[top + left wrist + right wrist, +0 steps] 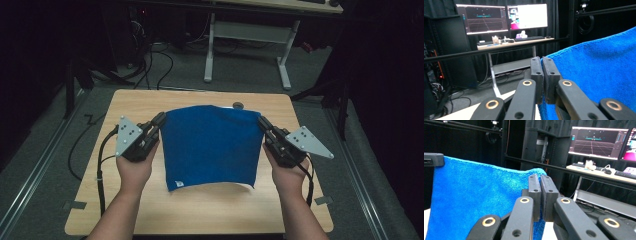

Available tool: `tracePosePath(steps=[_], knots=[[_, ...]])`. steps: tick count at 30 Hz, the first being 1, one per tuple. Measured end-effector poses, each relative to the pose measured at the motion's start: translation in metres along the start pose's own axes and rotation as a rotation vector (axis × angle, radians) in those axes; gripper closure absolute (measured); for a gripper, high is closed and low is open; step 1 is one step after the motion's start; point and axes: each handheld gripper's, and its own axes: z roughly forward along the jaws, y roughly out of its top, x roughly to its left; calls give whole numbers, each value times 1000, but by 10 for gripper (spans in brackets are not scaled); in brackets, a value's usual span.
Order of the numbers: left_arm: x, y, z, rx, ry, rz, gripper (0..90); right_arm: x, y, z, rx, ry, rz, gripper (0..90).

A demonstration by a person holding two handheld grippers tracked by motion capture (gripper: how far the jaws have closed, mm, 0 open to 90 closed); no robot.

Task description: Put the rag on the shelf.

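**Blue cloth held up by two corners**

While the blue cloth (210, 146) hangs over the wooden table (150, 210), the left gripper (159, 121) and right gripper (262, 122) each pinch an upper corner. A small white label (178, 183), unreadable, sits at its lower edge.

Left gripper view: jaws clenched on cloth; monitors (501, 17) behind.

Right gripper view: the same grip.

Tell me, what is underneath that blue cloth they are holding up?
Under the blue cloth, held by the left claw and right claw, lies the wooden table. A small dark round object peeks behind its top edge; anything else is covered.
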Motion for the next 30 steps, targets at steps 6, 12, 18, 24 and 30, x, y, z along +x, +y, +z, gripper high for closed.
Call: tracePosePath(steps=[6, 12, 18, 24, 30], knots=[[8, 11, 16, 3, 21, 23, 882, -6, 5, 13, 9, -14, 2, 882], [21, 16, 32, 19, 49, 27, 882, -15, 13, 31, 9, -27, 23, 882], [37, 20, 47, 39, 80, 49, 882, -21, 21, 48, 17, -44, 18, 882], [48, 25, 61, 46, 94, 85, 883, -28, 25, 66, 31, -58, 14, 883], [59, 28, 76, 55, 98, 99, 882, -33, 24, 78, 46, -72, 10, 882]])
